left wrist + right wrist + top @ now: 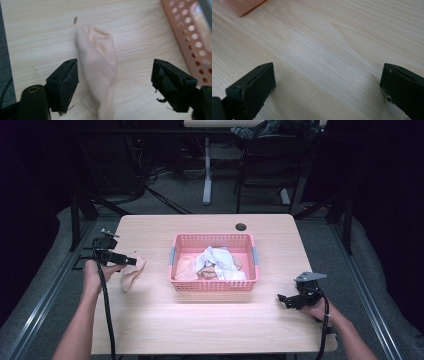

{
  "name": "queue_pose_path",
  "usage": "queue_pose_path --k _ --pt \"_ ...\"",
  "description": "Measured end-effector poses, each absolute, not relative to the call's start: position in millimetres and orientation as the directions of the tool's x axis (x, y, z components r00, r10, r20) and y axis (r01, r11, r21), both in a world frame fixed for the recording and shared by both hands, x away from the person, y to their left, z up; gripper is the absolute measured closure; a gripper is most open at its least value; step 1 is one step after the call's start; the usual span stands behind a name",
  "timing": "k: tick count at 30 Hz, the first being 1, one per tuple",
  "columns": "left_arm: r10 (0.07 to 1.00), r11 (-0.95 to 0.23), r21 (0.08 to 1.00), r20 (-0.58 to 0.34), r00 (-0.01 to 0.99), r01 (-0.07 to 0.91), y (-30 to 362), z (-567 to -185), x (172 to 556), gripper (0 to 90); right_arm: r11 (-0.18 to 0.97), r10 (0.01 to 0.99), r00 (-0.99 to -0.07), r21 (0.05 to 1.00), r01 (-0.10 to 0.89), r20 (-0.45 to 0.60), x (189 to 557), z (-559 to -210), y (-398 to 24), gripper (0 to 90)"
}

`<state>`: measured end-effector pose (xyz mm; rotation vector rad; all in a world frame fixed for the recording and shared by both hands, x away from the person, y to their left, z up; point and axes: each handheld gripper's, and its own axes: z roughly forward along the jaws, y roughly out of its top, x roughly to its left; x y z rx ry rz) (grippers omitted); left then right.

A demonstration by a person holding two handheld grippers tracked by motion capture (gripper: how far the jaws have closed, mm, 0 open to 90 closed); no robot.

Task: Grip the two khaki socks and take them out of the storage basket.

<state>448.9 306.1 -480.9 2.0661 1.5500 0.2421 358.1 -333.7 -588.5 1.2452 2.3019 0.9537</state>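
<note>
Dark surroundings frame a pale wood bench (pixel 210 320), with chair and desk legs on the grey floor beyond its far edge.

Left tongs (pixel 115 82): jaws spread wide, gripping nothing. A pale peach sock (pixel 98 67) lies flat on the wood between them, nearer the left jaw and seemingly just clear of it; the margin is too fine to confirm. It runs lengthwise away from the tongs, toe end farthest. In the high view these tongs (pixel 131 260) sit at the sock's (pixel 131 272) upper end, held by the left hand (pixel 95 275). Judgement: the open stance straddling the sock fits either a release or a pending pick-up; the frames do not settle which.

Right tongs (pixel 327 87): jaws likewise spread, bare wood between them. In the high view they (pixel 284 300) rest low near the bench's right front, held by the right hand (pixel 317 310), well apart from any garment. Judgement: idle, kept clear of the working side.

Outward, between the two tongs, stands a pink perforated basket (pixel 215 285), just beside the right jaw of the left tongs in the left gripper view. It holds a loose heap of white and peach garments (pixel 215 262). Judgement: it serves as the stock container, with the single sock set apart for sorting.
</note>
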Motion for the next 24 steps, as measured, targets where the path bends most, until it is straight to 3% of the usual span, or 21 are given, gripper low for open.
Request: queue_pose_path --k 7,16,24 --pt "0.906 -0.26 0.596 -0.122 0.406 0.76 277 -441 435 10.0 0.386 0.835 -0.55 0.702 0.598 0.009 358 -588 -334 0.0" --pt "0.862 -0.339 0.603 -0.11 0.496 0.722 238 -427 441 0.1 0.386 0.835 -0.55 0.702 0.598 0.009 358 -588 -334 0.0" --pt "0.814 -0.404 0.601 -0.107 0.57 0.69 198 -428 450 0.0 0.387 0.834 -0.552 0.705 0.595 0.009 358 -589 -334 0.0"
